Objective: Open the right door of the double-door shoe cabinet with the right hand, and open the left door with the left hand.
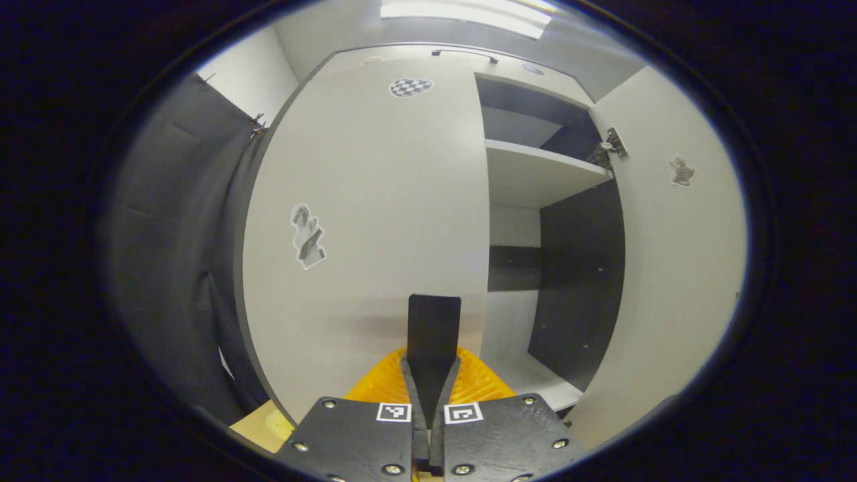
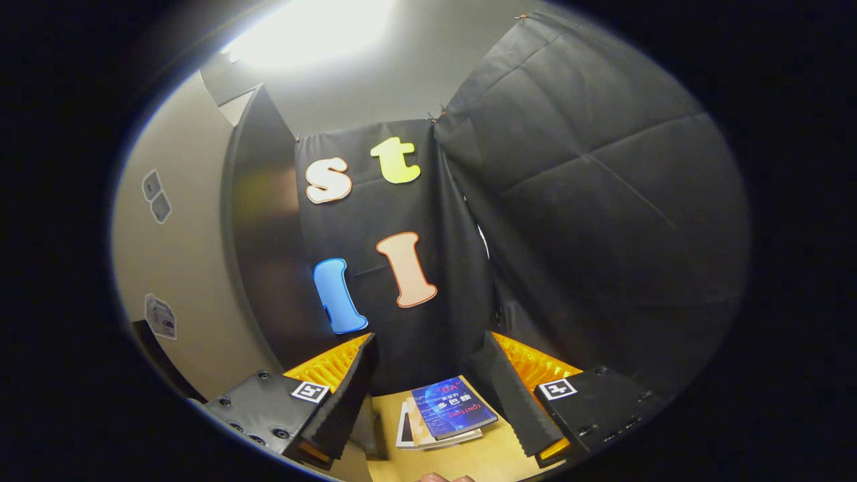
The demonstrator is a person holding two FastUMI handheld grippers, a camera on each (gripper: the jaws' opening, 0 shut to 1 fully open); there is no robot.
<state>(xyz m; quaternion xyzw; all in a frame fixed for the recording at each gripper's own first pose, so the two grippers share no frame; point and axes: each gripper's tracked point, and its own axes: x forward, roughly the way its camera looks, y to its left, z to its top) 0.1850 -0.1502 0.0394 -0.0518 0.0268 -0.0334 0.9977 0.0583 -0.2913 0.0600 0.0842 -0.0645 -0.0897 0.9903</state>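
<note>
In the left gripper view the white shoe cabinet's left door (image 1: 375, 221) covers the left half, with a sticker on its face. A dark flat handle (image 1: 434, 321) stands near that door's right edge, and my left gripper (image 1: 432, 363) is shut on its lower end. The right door (image 1: 676, 281) is swung wide open at the right, its hinge (image 1: 612, 146) showing. In the right gripper view my right gripper (image 2: 428, 338) is open and holds nothing, pointing at the booth's black cloth. A white panel with stickers (image 2: 181, 268) stands at its left.
Inside the cabinet a white shelf (image 1: 539, 174) and dark side wall (image 1: 579, 281) are exposed. Black cloth (image 1: 174, 268) hangs left of the cabinet. A small stack of books (image 2: 452, 408) lies on a wooden surface (image 2: 482, 455) below the right gripper's fingers.
</note>
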